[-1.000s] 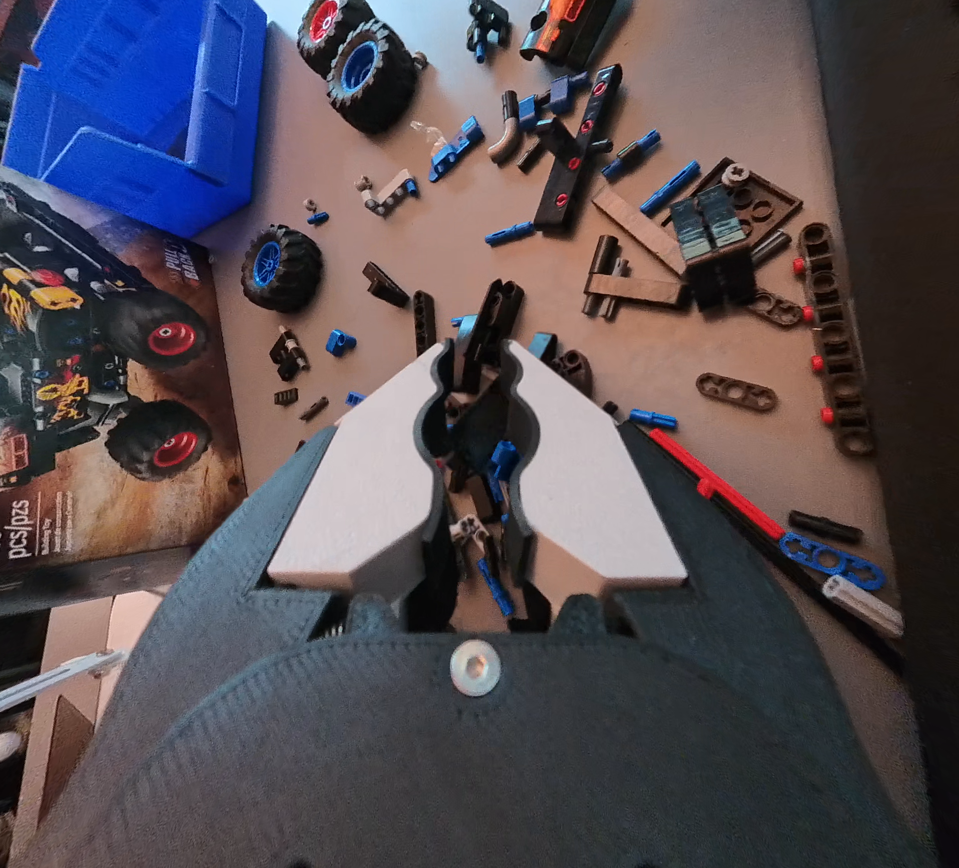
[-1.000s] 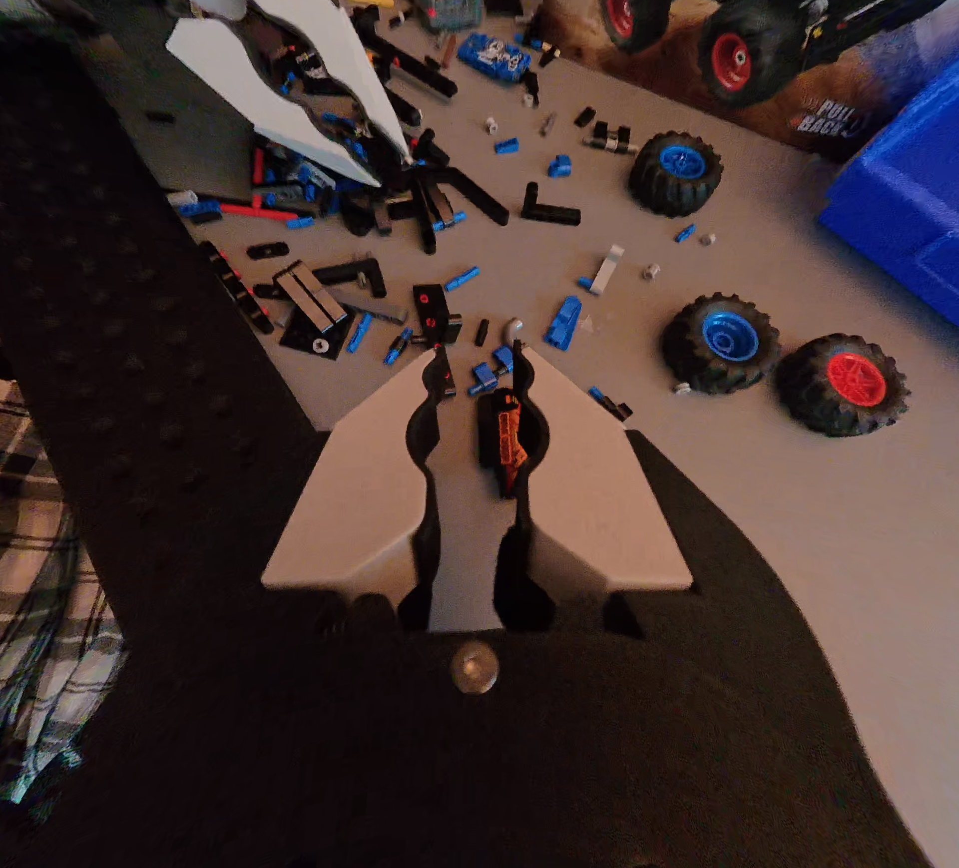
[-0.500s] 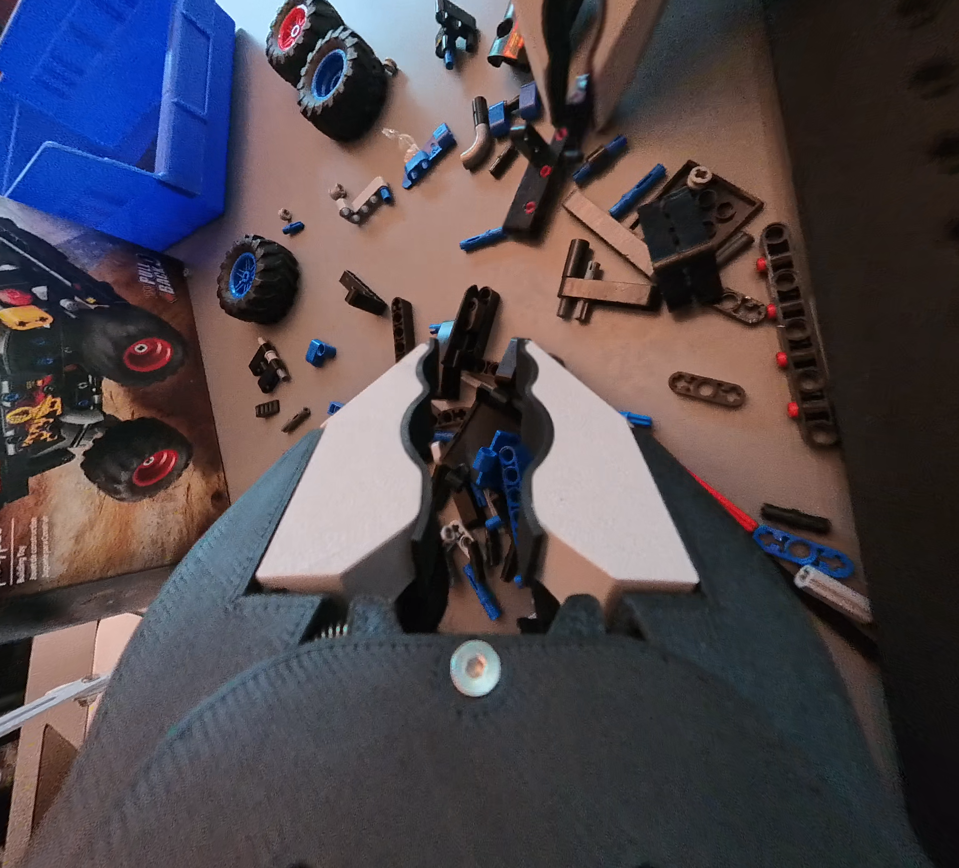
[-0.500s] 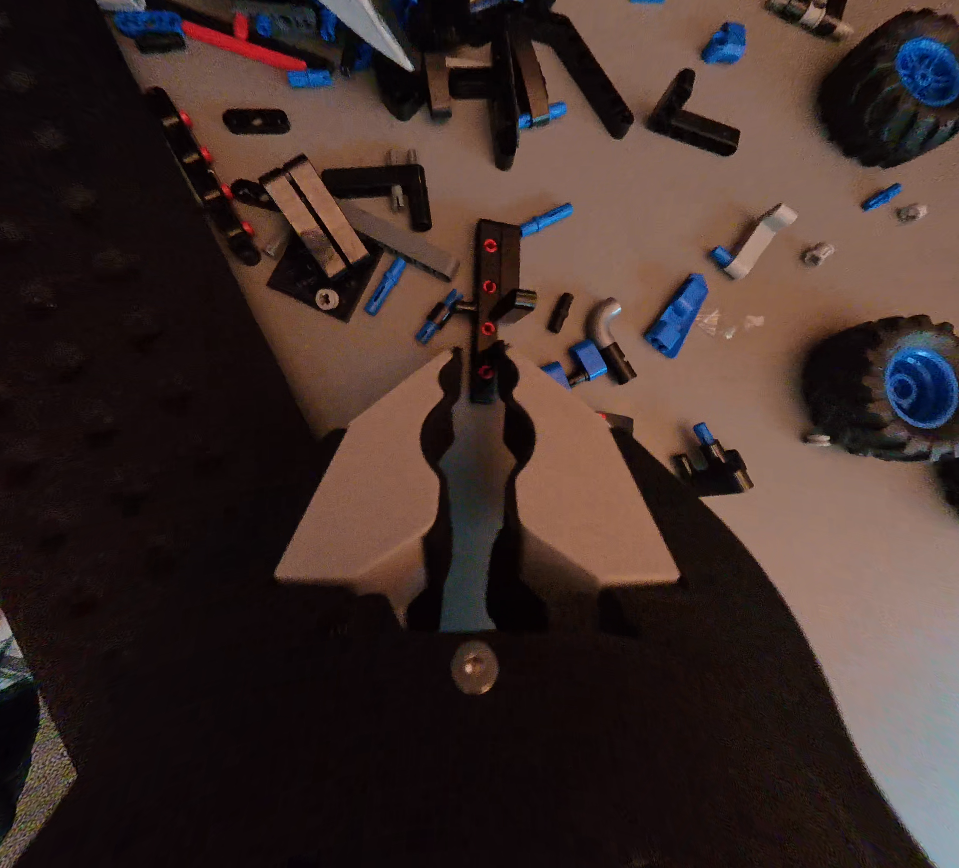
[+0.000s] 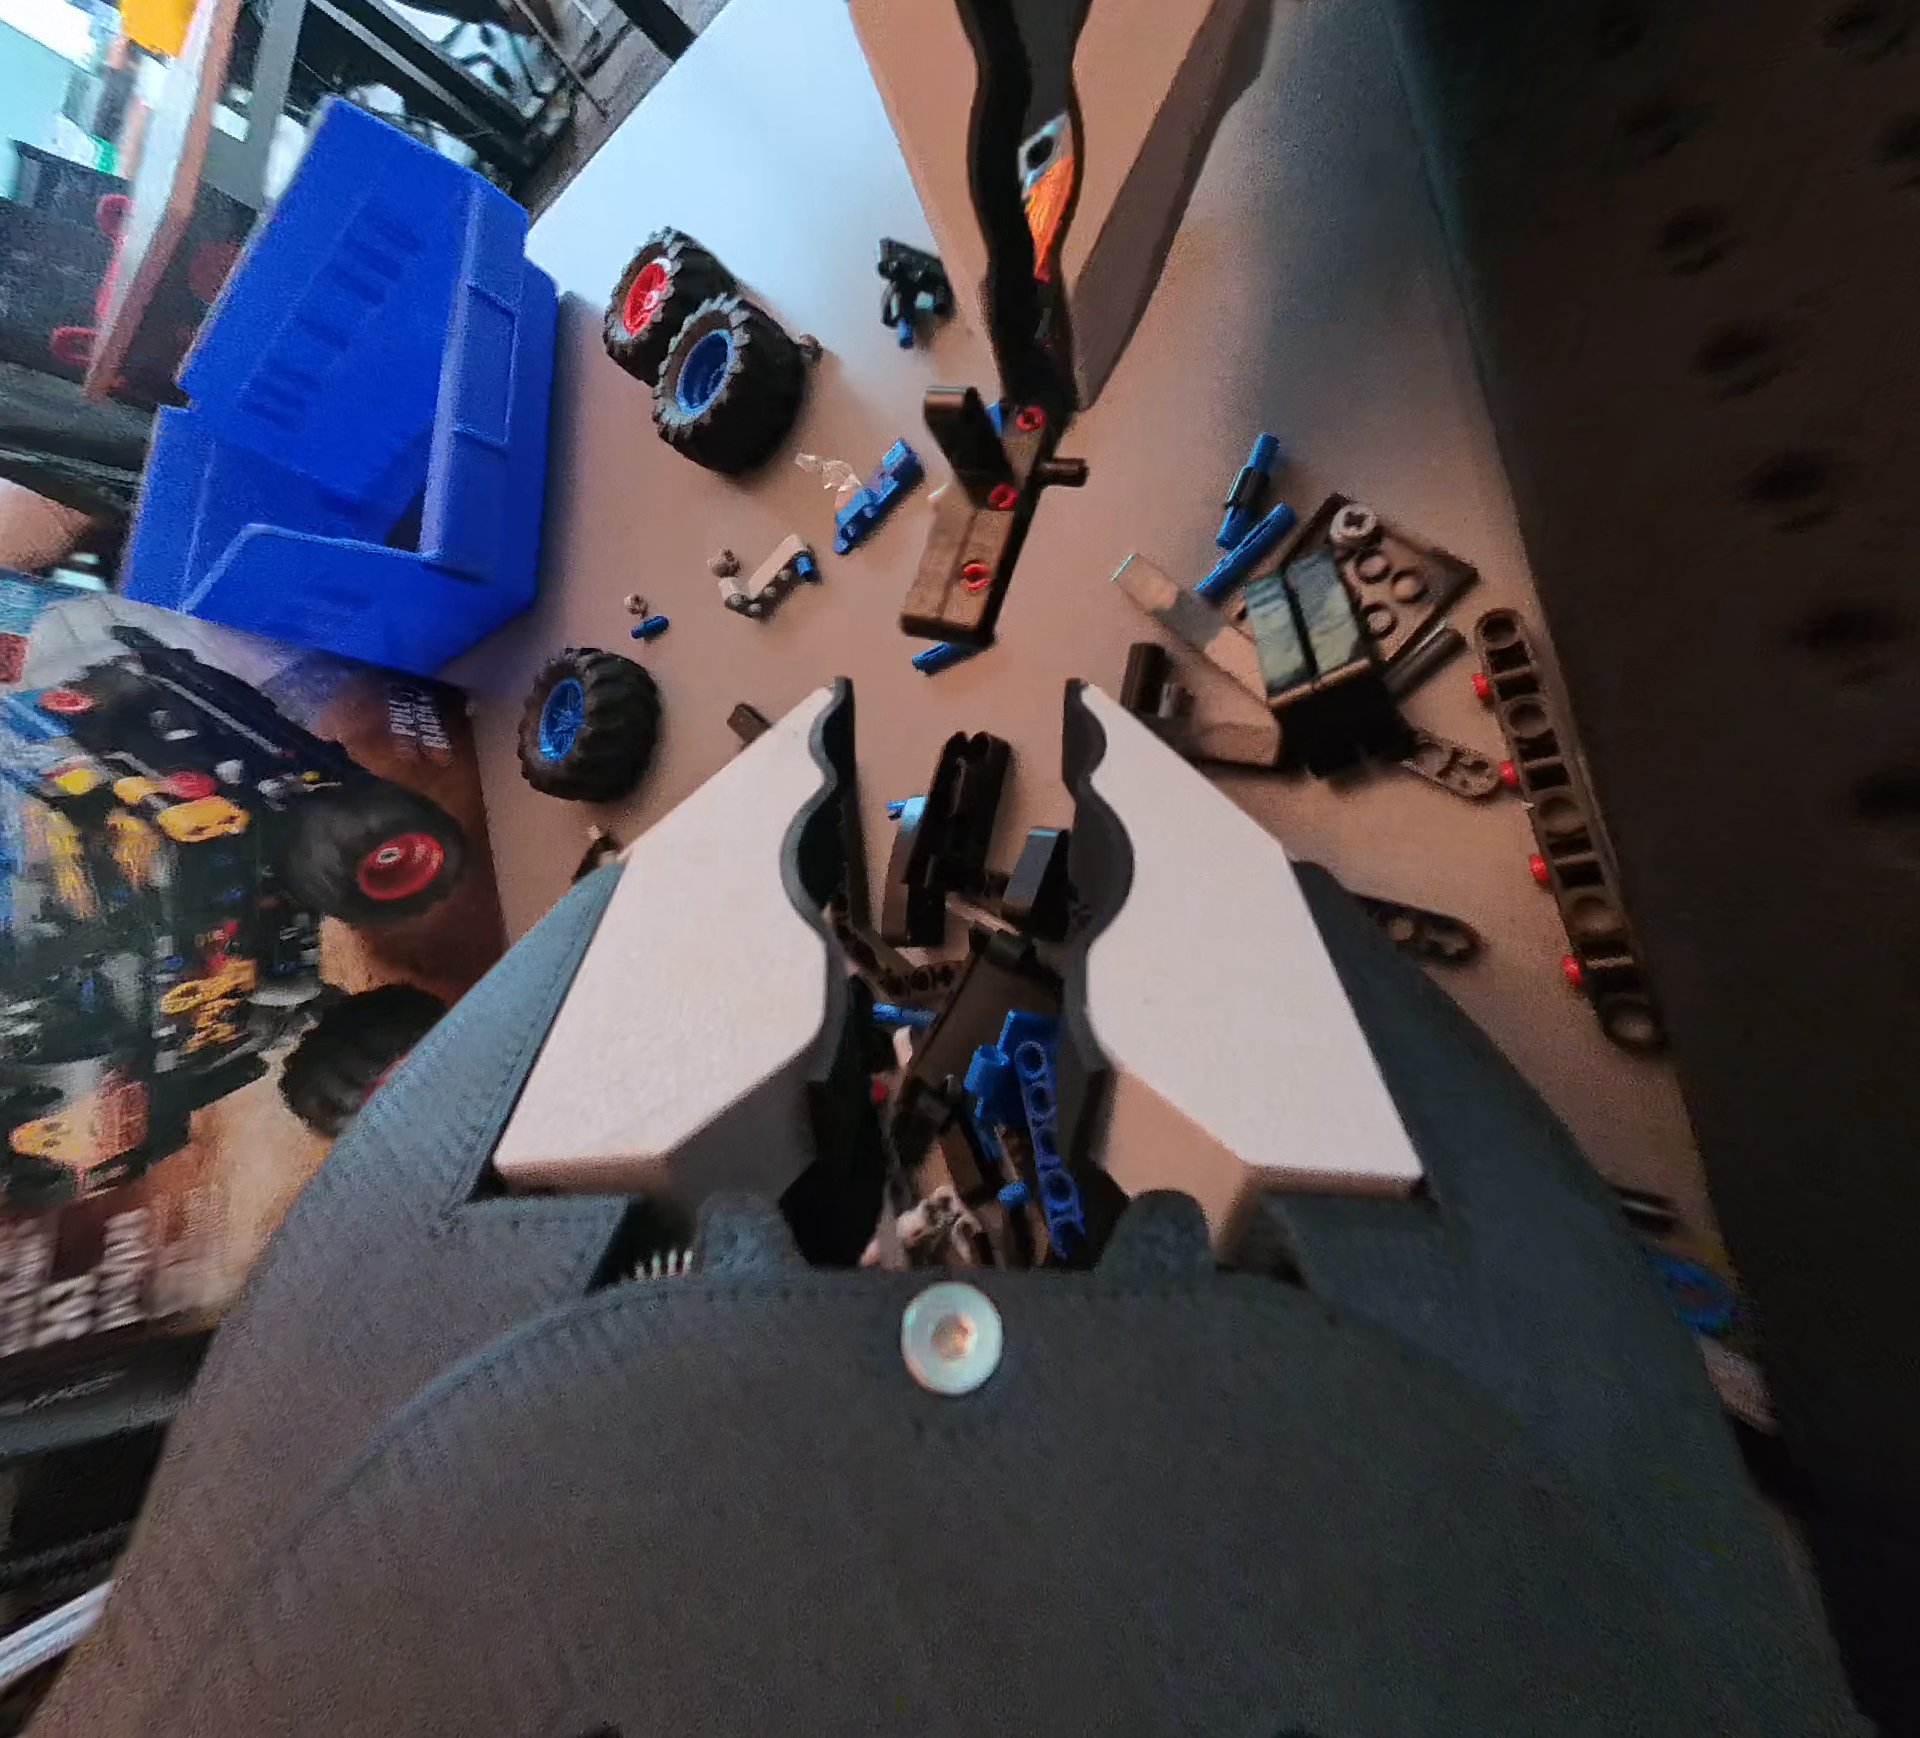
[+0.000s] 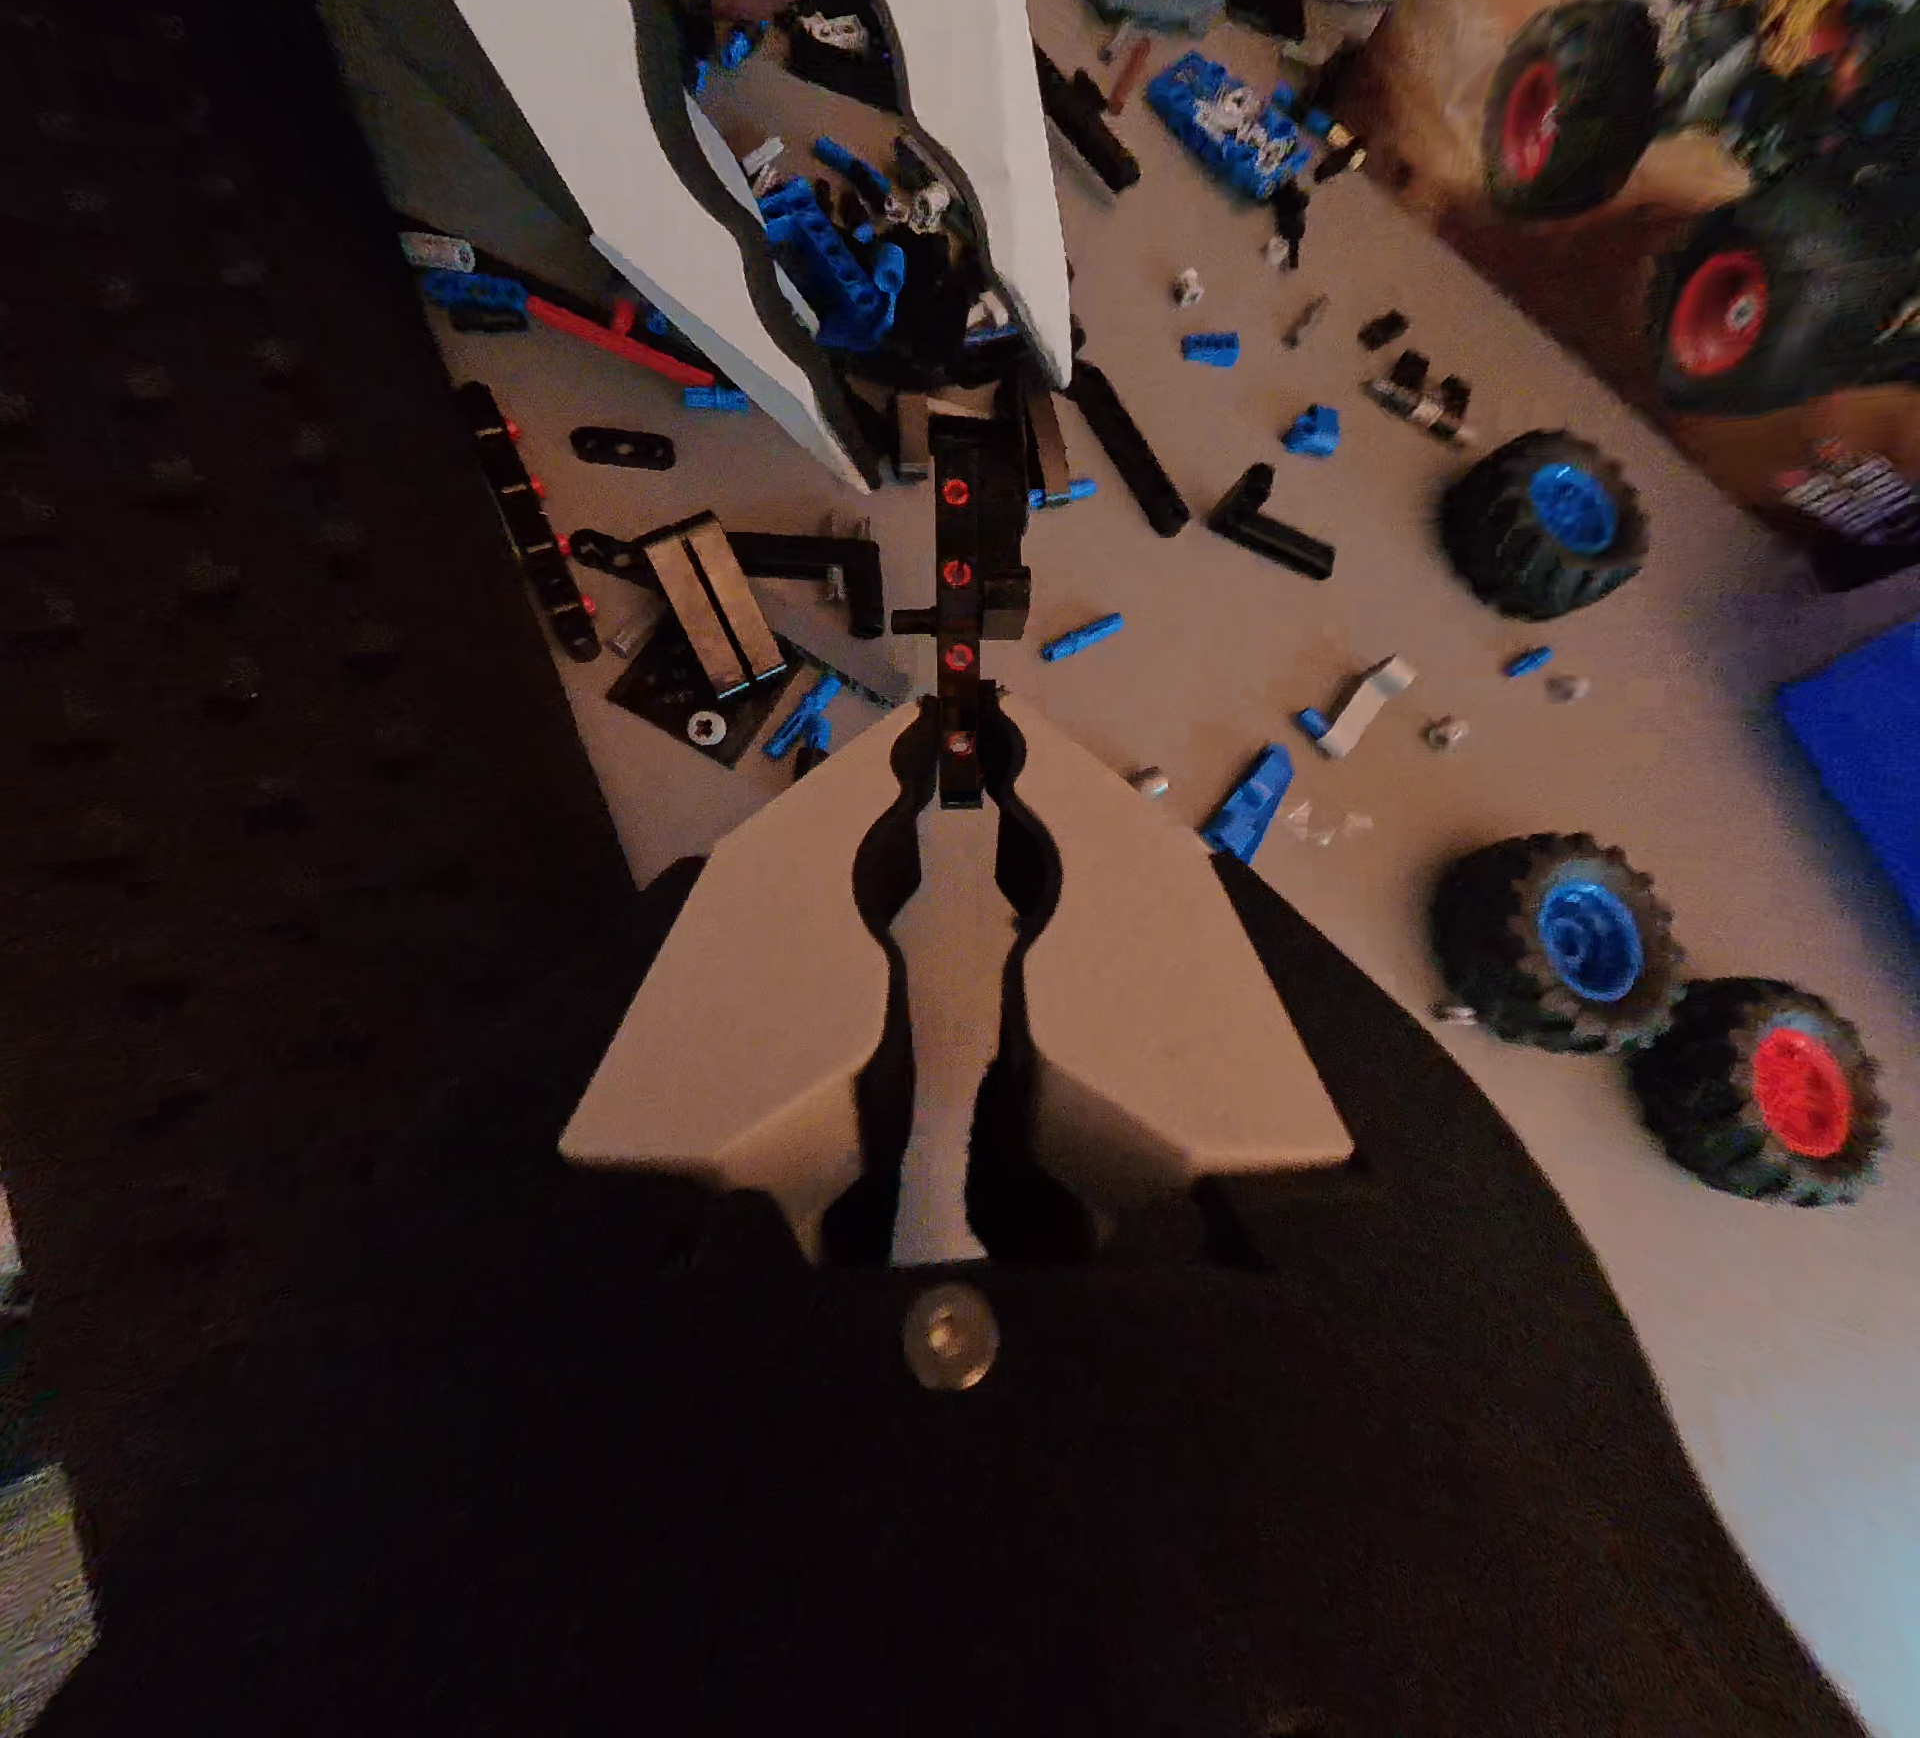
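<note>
right gripper (image 6: 958, 722) pinched long black holed beam (image 6: 961, 608) with red pins | left gripper (image 5: 958, 701) gaped wide, empty, over jumbled plastic bricks (image 5: 997, 1013)

Left wrist view: camera mounted behind the left tool (image 5: 956, 701), looking steeply down and forward along its two pale fingers from close above the pale surface (image 5: 748, 161), with the blue plastic bin (image 5: 343, 400) at upper left. Right wrist view: camera behind the right tool (image 6: 958, 712), facing the opposite way, equally close and steep. Both views share the long black toy beam with red pins (image 5: 982, 525) (image 6: 961, 587), the three black rubber toy wheels and each other's tool.
</note>
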